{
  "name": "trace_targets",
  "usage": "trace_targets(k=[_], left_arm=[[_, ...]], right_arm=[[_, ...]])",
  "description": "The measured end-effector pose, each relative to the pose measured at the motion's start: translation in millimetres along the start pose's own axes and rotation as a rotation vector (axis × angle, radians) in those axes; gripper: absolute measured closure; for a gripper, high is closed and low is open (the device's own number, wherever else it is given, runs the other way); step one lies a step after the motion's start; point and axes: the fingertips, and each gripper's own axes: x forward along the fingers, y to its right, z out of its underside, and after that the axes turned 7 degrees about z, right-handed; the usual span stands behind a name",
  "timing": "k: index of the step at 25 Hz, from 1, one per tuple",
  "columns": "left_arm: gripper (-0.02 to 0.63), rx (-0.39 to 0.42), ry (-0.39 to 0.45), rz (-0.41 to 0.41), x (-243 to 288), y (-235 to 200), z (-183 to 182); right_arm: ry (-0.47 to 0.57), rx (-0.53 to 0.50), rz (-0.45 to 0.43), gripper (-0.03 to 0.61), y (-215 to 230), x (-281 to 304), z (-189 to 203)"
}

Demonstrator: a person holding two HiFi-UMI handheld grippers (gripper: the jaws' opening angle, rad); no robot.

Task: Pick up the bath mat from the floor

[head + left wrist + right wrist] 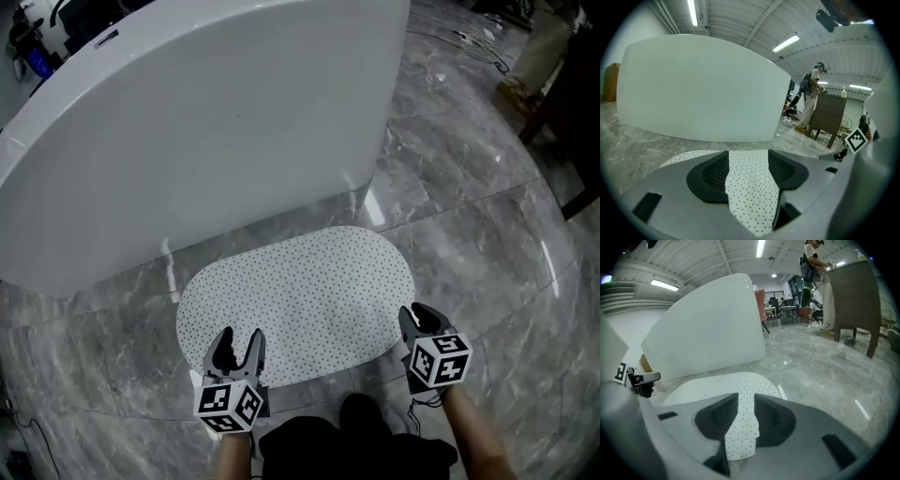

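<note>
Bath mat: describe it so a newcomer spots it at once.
Find the big white bathtub on the grey marbled floor. Flat on the floor just in front of it lies the bath mat: a white oval sheet covered in small dark dots, unlike the plain bathtub and veined floor.

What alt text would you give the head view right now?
A white dotted oval mat lies flat on a grey marble floor beside a white tub. The left gripper and right gripper, both open, are at the mat's near edge, one toward each end.
</note>
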Motion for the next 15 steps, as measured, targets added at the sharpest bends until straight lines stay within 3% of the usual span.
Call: trace_targets(k=[8,15], left_arm=[[0.351,-0.008,-0.018,0.057,39.8,6.9,14.9],[0.354,0.023,-0.062,0.120,72.6,25.6,27.2]], right_arm=[[-0.001,0.072,0.057,0.483,21.8,20.9,9.6],[-0.066,0.040,0.108,0.483,57.3,54.3,15.4]])
